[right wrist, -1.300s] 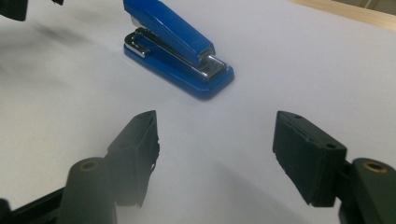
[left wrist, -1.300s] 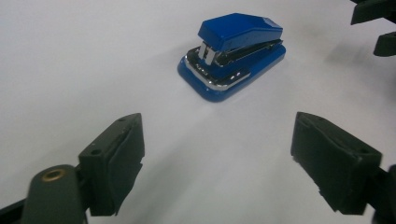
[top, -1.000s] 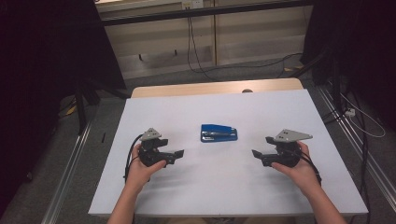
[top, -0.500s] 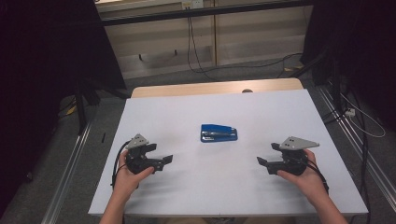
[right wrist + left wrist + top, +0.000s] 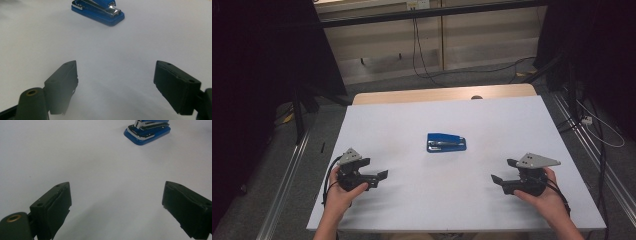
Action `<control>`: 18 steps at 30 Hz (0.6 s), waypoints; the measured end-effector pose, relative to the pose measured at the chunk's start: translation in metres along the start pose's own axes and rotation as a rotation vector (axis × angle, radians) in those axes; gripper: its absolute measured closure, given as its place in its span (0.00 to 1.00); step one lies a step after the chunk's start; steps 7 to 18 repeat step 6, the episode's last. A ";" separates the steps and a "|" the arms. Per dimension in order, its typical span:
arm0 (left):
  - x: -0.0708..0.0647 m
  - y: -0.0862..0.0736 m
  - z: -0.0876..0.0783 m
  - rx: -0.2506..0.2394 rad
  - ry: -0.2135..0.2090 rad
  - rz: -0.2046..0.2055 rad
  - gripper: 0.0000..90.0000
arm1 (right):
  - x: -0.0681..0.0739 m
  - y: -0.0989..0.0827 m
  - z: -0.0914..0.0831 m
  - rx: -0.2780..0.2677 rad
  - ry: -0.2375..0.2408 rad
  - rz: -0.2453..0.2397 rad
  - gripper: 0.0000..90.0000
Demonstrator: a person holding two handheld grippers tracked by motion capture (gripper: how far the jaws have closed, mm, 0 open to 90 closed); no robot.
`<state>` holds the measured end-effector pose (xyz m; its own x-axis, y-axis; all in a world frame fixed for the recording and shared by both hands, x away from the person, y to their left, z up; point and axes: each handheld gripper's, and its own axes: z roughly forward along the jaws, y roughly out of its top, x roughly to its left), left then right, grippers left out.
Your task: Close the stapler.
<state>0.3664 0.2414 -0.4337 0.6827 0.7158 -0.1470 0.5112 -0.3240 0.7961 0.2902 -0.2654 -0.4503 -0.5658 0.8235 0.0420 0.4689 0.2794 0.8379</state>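
Where the high view looks down on the white bench (image 5: 412, 125), a blue stapler (image 5: 446, 142) lies flat near the middle, its long side running across the surface. The left tongs (image 5: 381, 176) sit near the front left of the bench, held in the person's left hand (image 5: 343, 192), with a grey three-cornered plate on top and a black cable looping beside the wrist. The right tongs (image 5: 503, 171) sit near the front right, held in the right hand (image 5: 544, 195), also topped by a grey plate. Both tongs point inward toward the middle and stand well apart from the stapler; each has its jaws spread and nothing between them.

From the left gripper view, the left tongs (image 5: 116, 202) are wide open, the two black jaws rising at either side with bare white bench (image 5: 75, 157) between them. They grip nothing. The stapler (image 5: 147, 130) lies far ahead at the upper right, its chrome edge showing.

From the right gripper view, the right tongs (image 5: 115, 82) are likewise wide open and empty over bare bench (image 5: 162, 32). The stapler (image 5: 98, 10) lies ahead toward the upper left, clear of both jaws
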 end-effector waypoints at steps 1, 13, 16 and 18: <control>0.000 0.000 0.000 0.004 0.004 0.006 0.10 | 0.001 0.000 -0.001 0.002 -0.003 -0.002 0.21; 0.002 -0.001 -0.001 -0.001 0.013 -0.002 0.10 | -0.002 -0.002 -0.003 -0.020 0.010 0.025 0.20; 0.002 -0.001 -0.001 -0.001 0.013 -0.002 0.10 | -0.002 -0.002 -0.003 -0.020 0.010 0.025 0.20; 0.002 -0.001 -0.001 -0.001 0.013 -0.002 0.10 | -0.002 -0.002 -0.003 -0.020 0.010 0.025 0.20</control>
